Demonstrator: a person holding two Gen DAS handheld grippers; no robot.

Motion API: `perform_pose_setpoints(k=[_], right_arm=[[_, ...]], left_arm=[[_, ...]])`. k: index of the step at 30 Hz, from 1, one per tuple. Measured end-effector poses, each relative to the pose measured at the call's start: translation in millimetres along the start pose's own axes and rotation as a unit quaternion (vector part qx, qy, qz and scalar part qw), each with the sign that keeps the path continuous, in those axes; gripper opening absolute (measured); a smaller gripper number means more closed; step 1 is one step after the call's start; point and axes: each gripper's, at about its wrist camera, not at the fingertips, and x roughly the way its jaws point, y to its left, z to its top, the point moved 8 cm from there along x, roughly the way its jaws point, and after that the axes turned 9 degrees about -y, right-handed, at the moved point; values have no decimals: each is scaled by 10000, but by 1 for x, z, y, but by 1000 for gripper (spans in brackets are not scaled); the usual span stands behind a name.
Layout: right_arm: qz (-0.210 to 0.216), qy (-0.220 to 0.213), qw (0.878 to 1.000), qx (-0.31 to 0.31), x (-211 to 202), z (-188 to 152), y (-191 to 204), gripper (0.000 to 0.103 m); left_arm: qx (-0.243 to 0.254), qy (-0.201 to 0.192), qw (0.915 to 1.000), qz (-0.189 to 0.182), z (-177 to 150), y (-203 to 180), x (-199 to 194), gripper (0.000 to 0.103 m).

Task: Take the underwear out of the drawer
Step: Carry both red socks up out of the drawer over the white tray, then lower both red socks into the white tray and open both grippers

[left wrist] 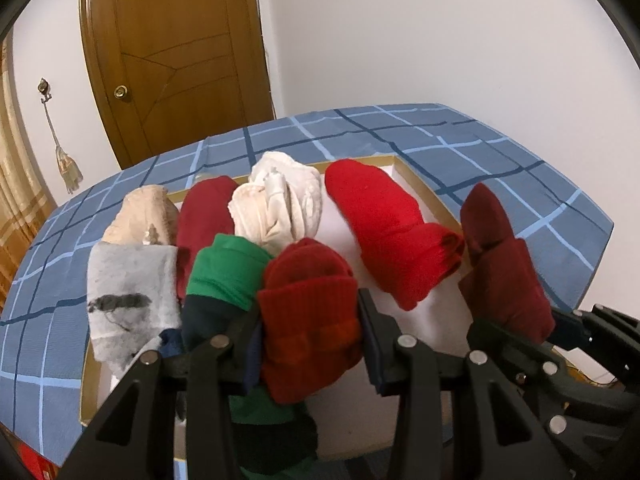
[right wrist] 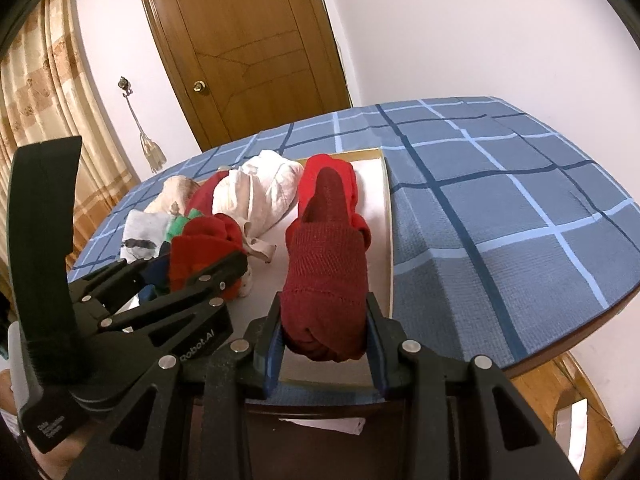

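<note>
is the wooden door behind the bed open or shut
Shut, as far as it shows: the wooden door sits flush in its frame in both views, with no gap visible along its edges.

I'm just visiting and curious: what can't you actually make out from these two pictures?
- Left view: the near end of the dark red bundle and the green roll is hidden behind the left gripper.
- Right view: the maroon roll covers most of the bright red roll.
- Both views: the drawer front is cut off by the grippers; its depth is unclear.
- Whether any bundle is underwear or socks: cannot tell.
</note>
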Motion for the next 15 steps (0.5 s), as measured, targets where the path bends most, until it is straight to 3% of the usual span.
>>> perform_pose_setpoints(k=[15], right_arm=[[98, 339, 9993, -77, 28, -6, -1, 38]], left_arm=[[-146, -24, 9999, -21, -6, 8, 16, 40]])
